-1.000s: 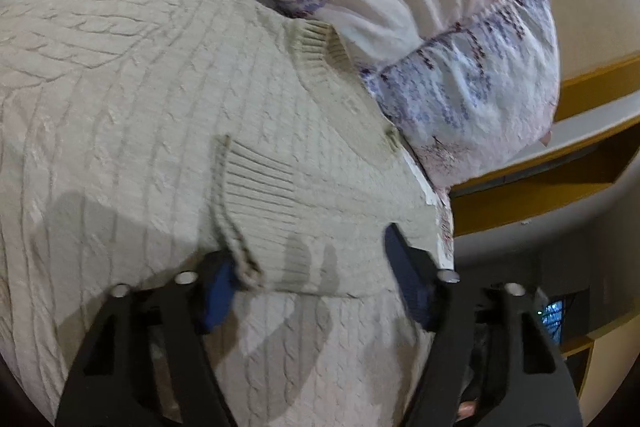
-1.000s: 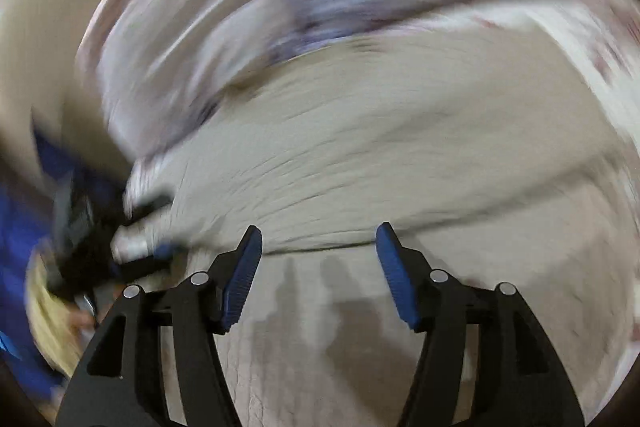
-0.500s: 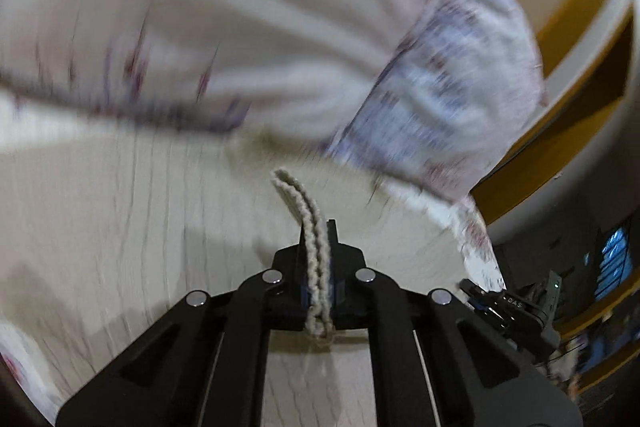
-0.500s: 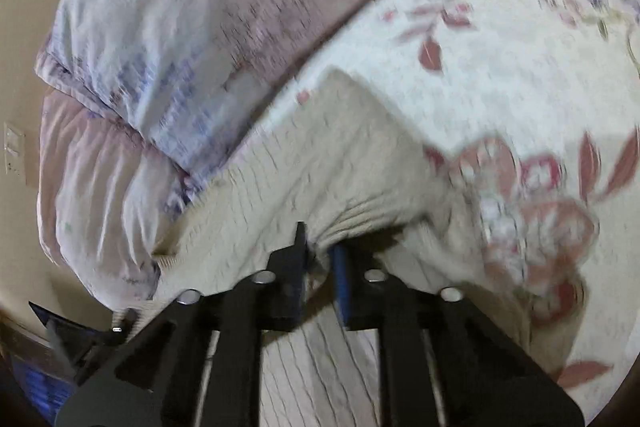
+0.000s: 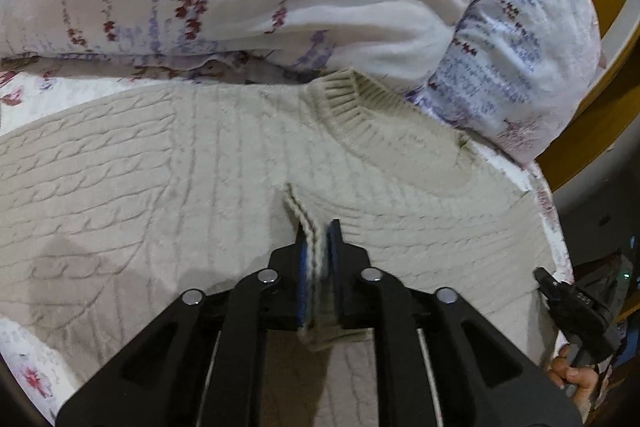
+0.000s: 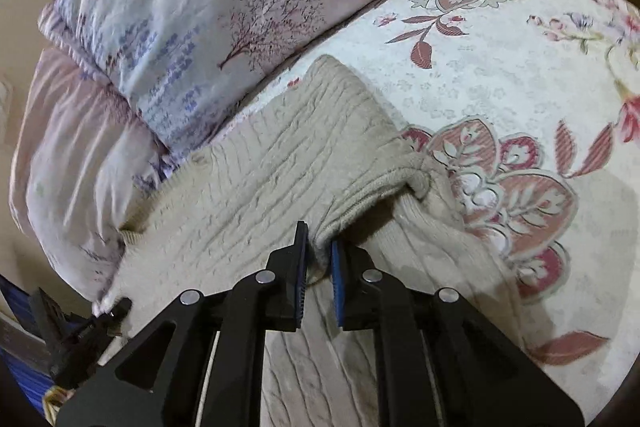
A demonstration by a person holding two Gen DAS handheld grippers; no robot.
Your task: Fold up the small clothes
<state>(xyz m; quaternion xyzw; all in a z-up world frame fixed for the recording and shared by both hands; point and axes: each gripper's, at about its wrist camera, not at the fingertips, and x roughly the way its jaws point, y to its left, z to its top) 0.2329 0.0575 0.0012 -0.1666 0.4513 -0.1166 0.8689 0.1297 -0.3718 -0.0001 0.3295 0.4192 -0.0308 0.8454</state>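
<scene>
Sweater (image 5: 168,163), cream cable-knit, lies spread on a floral bedspread (image 6: 500,75), and serves as the landmark here. Its ribbed collar (image 5: 344,107) sits at the far edge of the knit, touching the lower of the stacked pillows (image 5: 520,59), which lie just beyond the sweater against the head of the bed. Left tongs (image 5: 318,259) stand over the sweater on the near side of the collar, with a ribbed edge of the knit pinched between the blue pads (image 5: 304,267); the jaws are easing apart at this moment, yet the fabric stands upright in the narrow gap and both pads press on it. Right tongs (image 6: 318,267) sit at the sweater's side nearest the bare bedspread, where a thick fold of knit (image 6: 372,187) is raised off the layer beneath and leads down into the jaws; these are likewise opening slightly, with the edge of the fold between the pads and gripped. Beyond the sweater's right edge in the left wrist view, part of the other gripper and some fingers of a hand (image 5: 576,379) show. A wooden bed frame (image 5: 580,155) runs past the pillows, farther from the sweater.
</scene>
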